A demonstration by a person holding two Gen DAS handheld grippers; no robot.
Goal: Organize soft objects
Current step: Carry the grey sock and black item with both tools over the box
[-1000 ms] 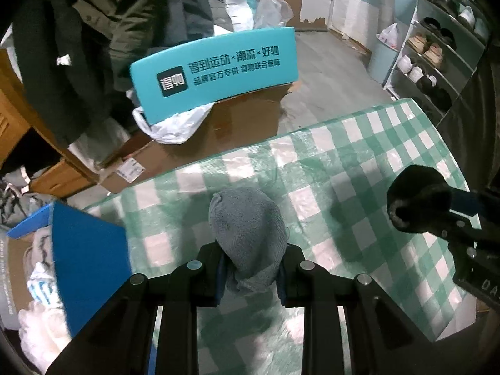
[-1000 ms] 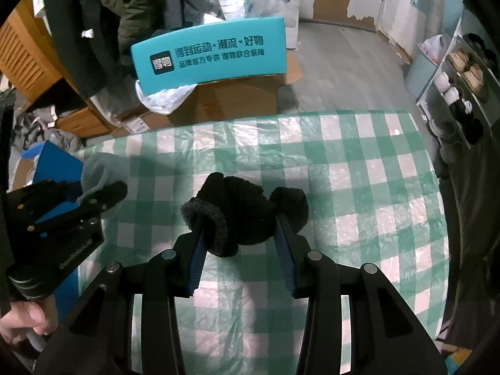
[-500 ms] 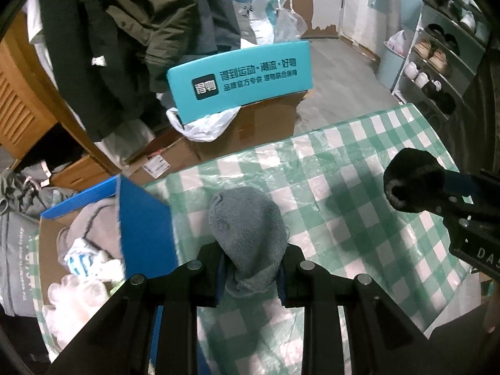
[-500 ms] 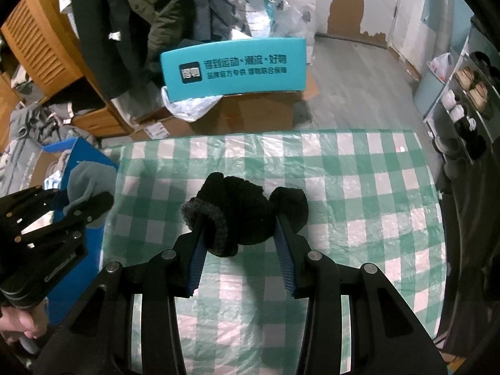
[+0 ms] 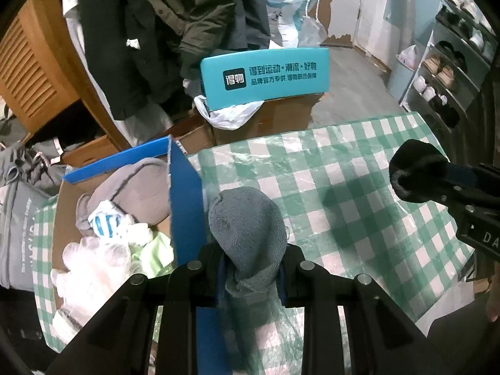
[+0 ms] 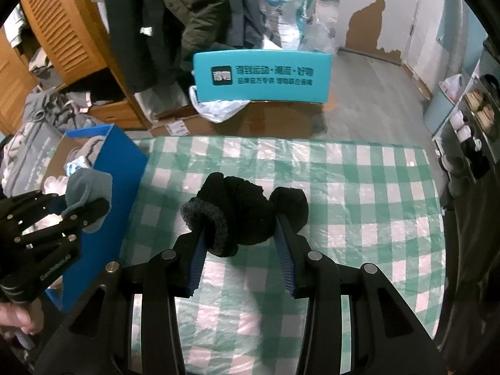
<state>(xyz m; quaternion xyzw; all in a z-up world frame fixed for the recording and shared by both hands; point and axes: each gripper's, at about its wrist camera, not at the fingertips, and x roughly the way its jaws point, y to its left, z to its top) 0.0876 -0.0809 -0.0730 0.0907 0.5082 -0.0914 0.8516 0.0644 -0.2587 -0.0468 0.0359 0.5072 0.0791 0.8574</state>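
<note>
My left gripper (image 5: 253,259) is shut on a grey sock (image 5: 247,218), held above the table just right of the blue box's wall (image 5: 184,203). The open blue box (image 6: 118,162) holds several soft items, among them grey cloth (image 5: 140,187) and white pieces (image 5: 93,265). My right gripper (image 6: 240,234) is shut on a bundled black sock (image 6: 237,209) over the green checked tablecloth (image 6: 359,203). In the left wrist view the black sock (image 5: 415,172) shows at the right. In the right wrist view the left gripper (image 6: 78,209) with the grey sock (image 6: 87,187) hangs by the box.
Beyond the table's far edge stand cardboard boxes (image 5: 281,118) with a teal lid (image 5: 265,75) and a white plastic bag (image 5: 228,115). Dark coats (image 5: 172,31) hang by a wooden cabinet (image 5: 37,72). A shoe rack (image 5: 453,62) stands at the right. A person's hand (image 6: 15,318) grips the left handle.
Both grippers have risen and shifted left with their socks still held. The blue box and its contents have come further into both views.
</note>
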